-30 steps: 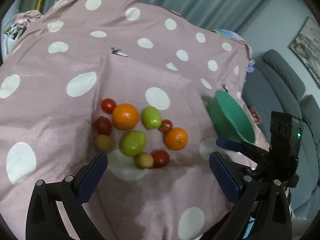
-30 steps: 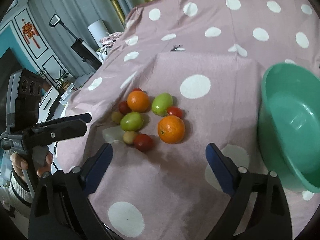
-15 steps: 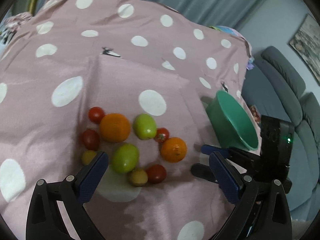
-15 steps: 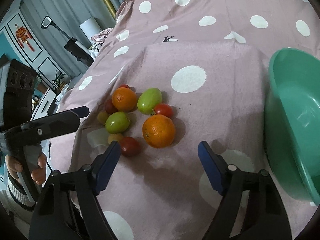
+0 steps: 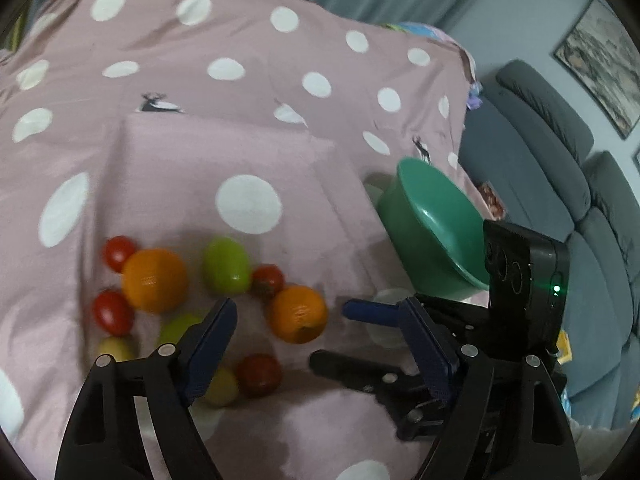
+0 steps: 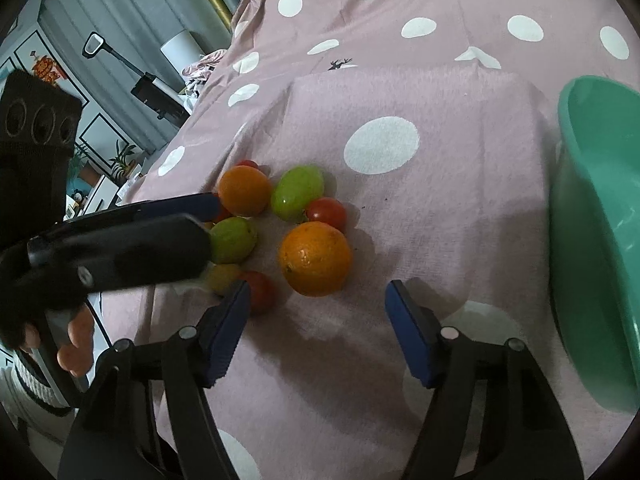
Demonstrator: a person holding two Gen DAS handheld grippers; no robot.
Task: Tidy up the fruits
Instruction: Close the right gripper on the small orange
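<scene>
A cluster of fruit lies on the pink dotted cloth (image 5: pixel 248 128): two oranges, green fruits, red tomatoes and small yellow ones. My right gripper (image 6: pixel 320 320) hangs just short of the near orange (image 6: pixel 316 258), its jaws closing with nothing between the pads. My left gripper (image 5: pixel 318 340) is low over the cluster's near side, jaws closing. A red tomato (image 5: pixel 258 374) and a yellow fruit (image 5: pixel 222 388) sit under its gap, untouched. Its left pad hides part of a green fruit (image 5: pixel 180 328). The near orange (image 5: pixel 298 314) lies just ahead of it.
A green plastic bowl (image 6: pixel 592 240) stands on the cloth to the right of the fruit, tilted in the left wrist view (image 5: pixel 432 232). A grey sofa (image 5: pixel 560 184) lies beyond the cloth's right edge. A hand (image 6: pixel 76 344) holds the left gripper's handle.
Both grippers came closer to the fruit and their jaws narrowed. The left gripper's fingers now reach across the left side of the cluster in the right wrist view.
</scene>
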